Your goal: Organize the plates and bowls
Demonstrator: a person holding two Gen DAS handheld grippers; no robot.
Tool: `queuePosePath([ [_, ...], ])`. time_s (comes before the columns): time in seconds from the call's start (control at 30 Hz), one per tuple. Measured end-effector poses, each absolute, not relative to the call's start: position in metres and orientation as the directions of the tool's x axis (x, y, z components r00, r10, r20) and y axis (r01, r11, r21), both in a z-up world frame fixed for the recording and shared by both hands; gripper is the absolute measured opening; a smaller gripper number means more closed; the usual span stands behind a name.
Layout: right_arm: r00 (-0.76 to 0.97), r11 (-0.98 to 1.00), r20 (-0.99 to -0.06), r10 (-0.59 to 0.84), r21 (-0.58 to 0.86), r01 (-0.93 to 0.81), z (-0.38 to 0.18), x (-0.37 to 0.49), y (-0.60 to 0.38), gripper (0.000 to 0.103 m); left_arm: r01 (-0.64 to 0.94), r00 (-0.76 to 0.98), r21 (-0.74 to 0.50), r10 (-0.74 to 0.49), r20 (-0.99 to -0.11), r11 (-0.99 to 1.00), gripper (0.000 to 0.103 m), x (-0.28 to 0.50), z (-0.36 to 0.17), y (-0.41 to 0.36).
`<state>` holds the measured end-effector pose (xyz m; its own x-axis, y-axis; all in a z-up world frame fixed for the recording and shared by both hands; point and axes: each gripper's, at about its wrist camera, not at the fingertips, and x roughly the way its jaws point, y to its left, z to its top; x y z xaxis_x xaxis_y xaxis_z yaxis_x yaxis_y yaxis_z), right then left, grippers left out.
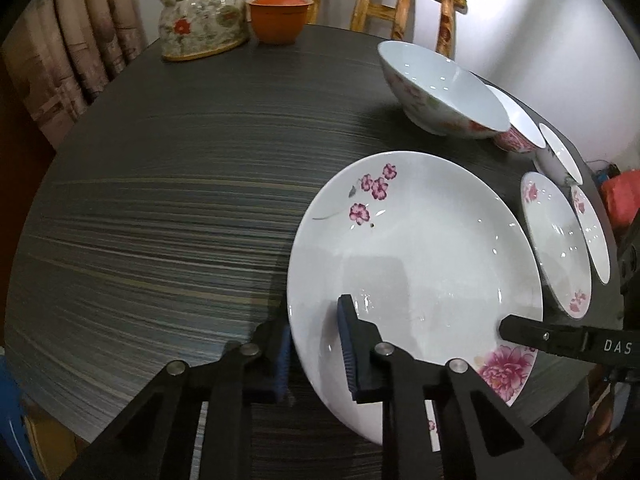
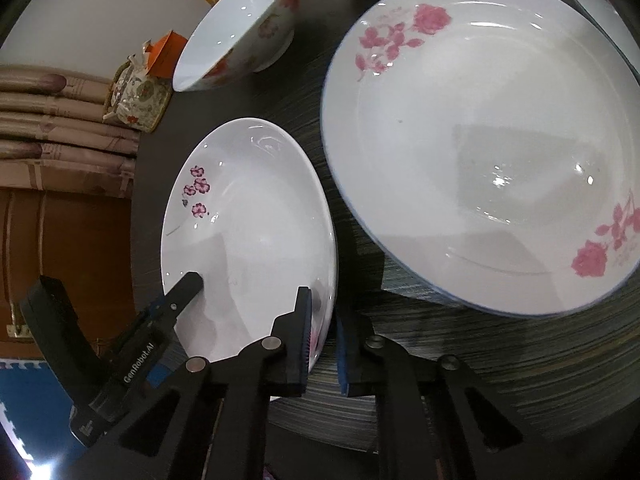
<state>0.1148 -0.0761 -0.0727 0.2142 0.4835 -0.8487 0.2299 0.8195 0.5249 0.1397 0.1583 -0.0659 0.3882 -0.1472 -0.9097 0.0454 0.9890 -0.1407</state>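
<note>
A white plate with purple plum flowers [image 1: 416,248] lies on the dark striped table [image 1: 160,200]; it also shows in the right wrist view [image 2: 256,232]. My left gripper [image 1: 316,356] straddles its near-left rim, one pad under, one above, closed on the rim. My right gripper [image 2: 322,340] straddles the opposite rim the same way. A larger white plate with pink roses [image 2: 480,140] lies right of it. A large floral bowl [image 1: 440,92] stands behind.
Smaller bowls [image 1: 520,132] and small plates [image 1: 556,240] line the table's right edge. A floral teapot [image 1: 200,20] and an orange lidded cup [image 1: 278,14] stand at the far side, before a bamboo chair [image 1: 384,4].
</note>
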Motion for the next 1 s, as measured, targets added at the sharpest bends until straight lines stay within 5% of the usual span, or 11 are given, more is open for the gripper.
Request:
queuePosePath([
  [0.5, 0.183, 0.849, -0.846, 0.5, 0.521, 0.09, -0.075, 0.138, -0.014, 0.011, -0.076, 0.412, -0.106, -0.065, -0.909, 0.992, 0.017, 0.139, -0.063, 0.211],
  [0.63, 0.184, 0.841, -0.837, 0.515, 0.536, 0.082, -0.075, 0.138, -0.014, 0.013, -0.074, 0.428, 0.005, 0.036, -0.903, 0.997, 0.018, 0.138, -0.054, 0.205],
  [0.73, 0.232, 0.843, -0.832, 0.505, 0.533, 0.076, -0.066, 0.135, -0.024, 0.028, -0.098, 0.438, 0.022, 0.063, -0.897, 0.995, 0.018, 0.136, -0.045, 0.207],
  [0.8, 0.269, 0.848, -0.828, 0.492, 0.526, 0.071, -0.055, 0.131, -0.033, 0.05, -0.125, 0.45, 0.033, 0.086, -0.889, 0.992, 0.018, 0.132, -0.038, 0.211],
  [1.0, 0.373, 0.814, -0.783, 0.497, 0.57, 0.11, -0.024, 0.087, -0.099, 0.054, -0.143, 0.563, 0.053, 0.126, -0.817, 0.988, 0.026, 0.108, 0.012, 0.199],
])
